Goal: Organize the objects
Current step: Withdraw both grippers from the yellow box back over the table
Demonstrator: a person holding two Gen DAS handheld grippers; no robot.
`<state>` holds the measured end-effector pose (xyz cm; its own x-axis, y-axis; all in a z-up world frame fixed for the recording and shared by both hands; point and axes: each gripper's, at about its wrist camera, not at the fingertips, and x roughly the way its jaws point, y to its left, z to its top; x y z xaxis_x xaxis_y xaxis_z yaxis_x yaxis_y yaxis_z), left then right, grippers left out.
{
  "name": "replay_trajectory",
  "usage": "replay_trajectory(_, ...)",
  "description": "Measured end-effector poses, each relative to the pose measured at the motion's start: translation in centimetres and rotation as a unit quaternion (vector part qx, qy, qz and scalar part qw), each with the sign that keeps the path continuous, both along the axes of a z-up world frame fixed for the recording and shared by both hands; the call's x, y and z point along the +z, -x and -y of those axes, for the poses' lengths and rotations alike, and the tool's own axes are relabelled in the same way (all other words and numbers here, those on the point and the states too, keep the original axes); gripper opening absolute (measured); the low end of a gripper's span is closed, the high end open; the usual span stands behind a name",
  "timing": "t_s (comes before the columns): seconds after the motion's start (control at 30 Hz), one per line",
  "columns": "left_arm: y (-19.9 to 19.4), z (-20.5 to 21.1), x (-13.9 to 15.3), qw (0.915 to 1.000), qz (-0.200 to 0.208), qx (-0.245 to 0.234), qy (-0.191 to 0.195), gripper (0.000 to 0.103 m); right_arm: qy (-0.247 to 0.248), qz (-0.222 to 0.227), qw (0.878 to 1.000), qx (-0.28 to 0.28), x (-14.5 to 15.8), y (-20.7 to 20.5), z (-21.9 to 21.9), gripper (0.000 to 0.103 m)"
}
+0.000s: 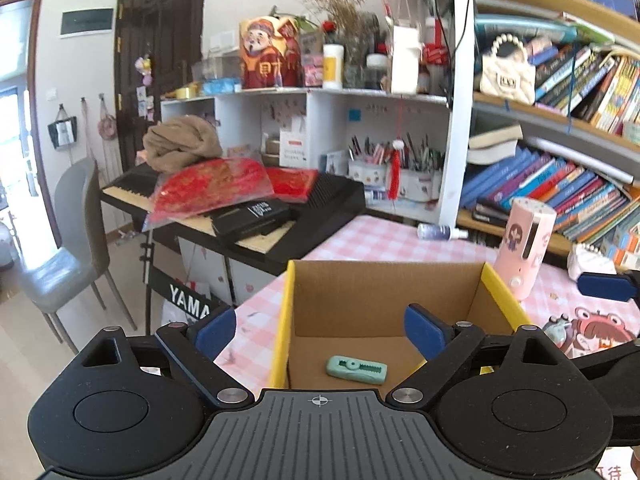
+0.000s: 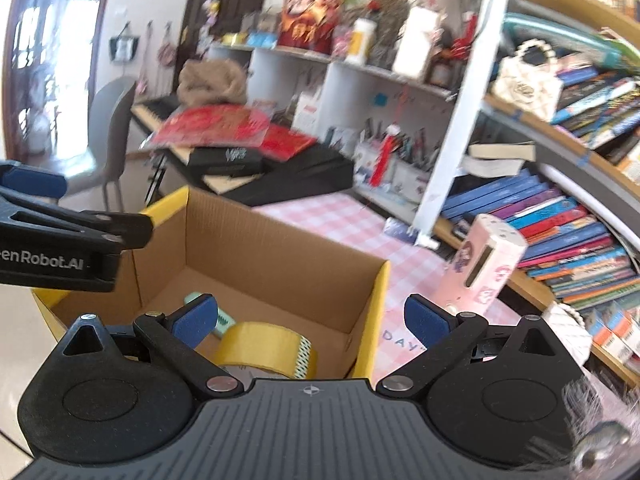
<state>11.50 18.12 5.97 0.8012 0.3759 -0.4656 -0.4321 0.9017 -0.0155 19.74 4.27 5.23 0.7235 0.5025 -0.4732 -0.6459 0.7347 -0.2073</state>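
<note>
An open cardboard box with yellow outer walls point(image 1: 282, 320) stands on the pink checked tablecloth. A mint-green toothed plastic piece point(image 1: 357, 369) lies flat on the box floor. My left gripper point(image 1: 320, 330) hangs above the box's near edge, open, with nothing between its blue pads. In the right wrist view the same box point(image 2: 378, 308) holds a roll of yellow tape point(image 2: 264, 344), and the green piece point(image 2: 224, 321) peeks out behind a finger. My right gripper point(image 2: 310, 320) is open and empty over the box's near right corner. The left gripper's arm crosses the box's left side.
A pink cylinder with cartoon stickers point(image 1: 526, 248) stands right of the box, and a small spray bottle point(image 1: 440, 233) lies behind it. A cluttered keyboard point(image 1: 240, 208) and grey chair point(image 1: 72, 240) sit to the left. Packed bookshelves point(image 1: 560, 184) fill the right.
</note>
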Motion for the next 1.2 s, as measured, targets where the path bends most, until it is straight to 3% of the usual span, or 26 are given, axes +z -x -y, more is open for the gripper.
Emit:
replay_trajectory(0.17,1.9,0.0,0.0,0.9999,0.007,-0.007,0.005,0.093,-0.017,0.023,0.999,-0.025,0.7,2.3,1.4,0.101)
replay_trajectory(0.4,4.9,0.6,-0.8,0.9998,0.0,-0.019,0.009,0.093,-0.027,0.02,0.997,-0.064,0.4,5.3,3.1,0.101)
replay_trajectory(0.77,9.6,1.8,-2.8,0.9984,-0.045,-0.033,0.008,0.093,-0.035,-0.041,0.984,-0.168,-2.0,10.4,5.6,0.101)
replay_trajectory(1.2,13.3,3.1,-4.7,0.9948,-0.089,-0.048,0.014,0.094,-0.021,-0.073,0.972,-0.221,-4.6,15.4,6.9,0.101)
